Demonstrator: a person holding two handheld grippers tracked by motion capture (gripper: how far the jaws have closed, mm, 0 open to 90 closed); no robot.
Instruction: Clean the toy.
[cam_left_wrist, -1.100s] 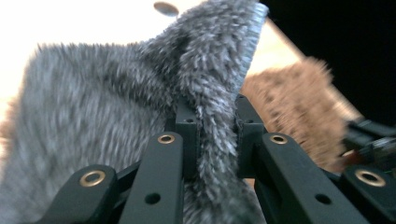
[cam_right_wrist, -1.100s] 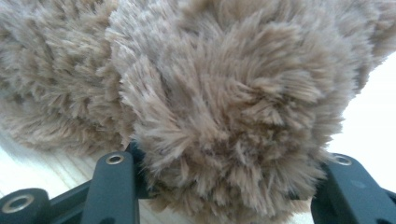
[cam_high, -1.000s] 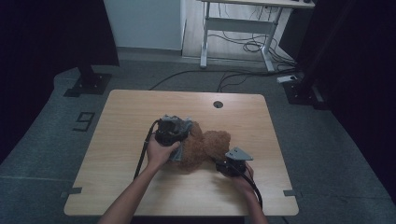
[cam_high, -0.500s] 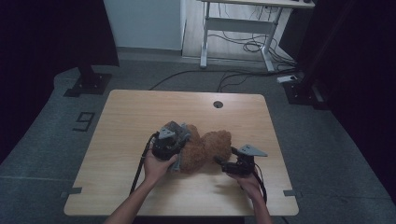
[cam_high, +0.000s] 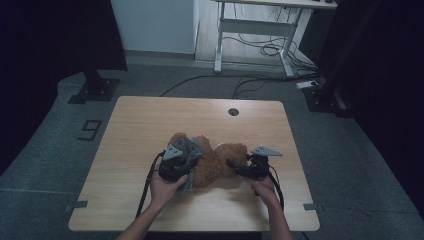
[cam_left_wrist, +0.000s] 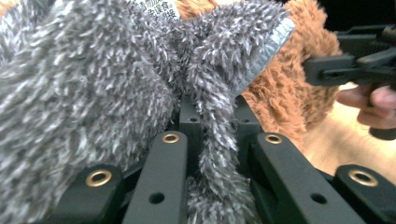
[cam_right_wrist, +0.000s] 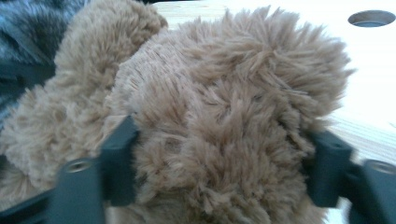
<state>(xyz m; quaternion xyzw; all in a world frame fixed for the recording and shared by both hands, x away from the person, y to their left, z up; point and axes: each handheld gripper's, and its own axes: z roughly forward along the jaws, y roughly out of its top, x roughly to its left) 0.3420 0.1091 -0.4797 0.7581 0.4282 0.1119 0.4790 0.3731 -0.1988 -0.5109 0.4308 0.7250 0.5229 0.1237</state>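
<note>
Left gripper (cam_high: 186, 161): jaws pinched on strip of grey plush fabric (cam_left_wrist: 212, 140), held at near-centre of table (cam_high: 150, 120). Right gripper (cam_high: 235, 166): jaws spread wide around brown plush toy (cam_right_wrist: 224, 121), fur pressed against both. Toy lain between grippers on tabletop. Round cable hole (cam_high: 233, 111) noted beyond, toward far edge.

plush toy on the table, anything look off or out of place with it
Nothing looks damaged or spilled. The brown plush toy lies bunched on the table, its grey fuzzy piece pinched in the left gripper. The right gripper straddles a brown lobe, fingers wide apart.
</note>
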